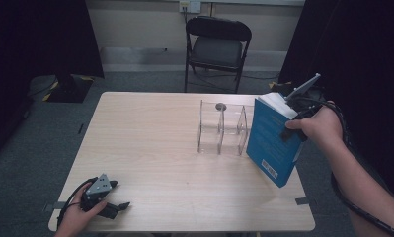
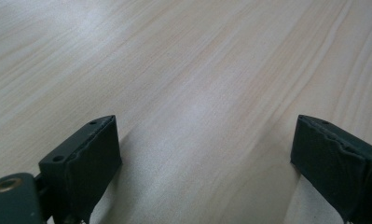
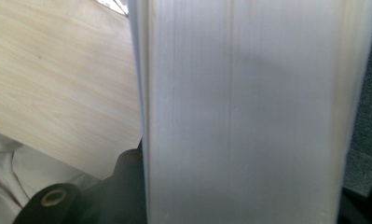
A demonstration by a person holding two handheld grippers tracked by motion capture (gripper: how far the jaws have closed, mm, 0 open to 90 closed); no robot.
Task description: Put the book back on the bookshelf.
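A thick blue book [image 1: 272, 142] hangs tilted above the table's right side, just right of a clear acrylic rack [image 1: 223, 127]. My right gripper [image 1: 294, 112] is shut on the book near its top edge. In the right gripper view the book's white page block [image 3: 249, 112] rises between the jaws. My left gripper [image 1: 116, 195] rests at the near left corner of the wooden table [image 1: 150, 133]. Its black jaws stand wide apart with only bare wood [image 2: 202, 93] between them, so it is open.
The clear rack has upright dividers and a small round dark piece [image 1: 220, 106] at its back top. A black folding chair [image 1: 217, 47] stands beyond the table's far edge. Dark curtains hang at both sides.
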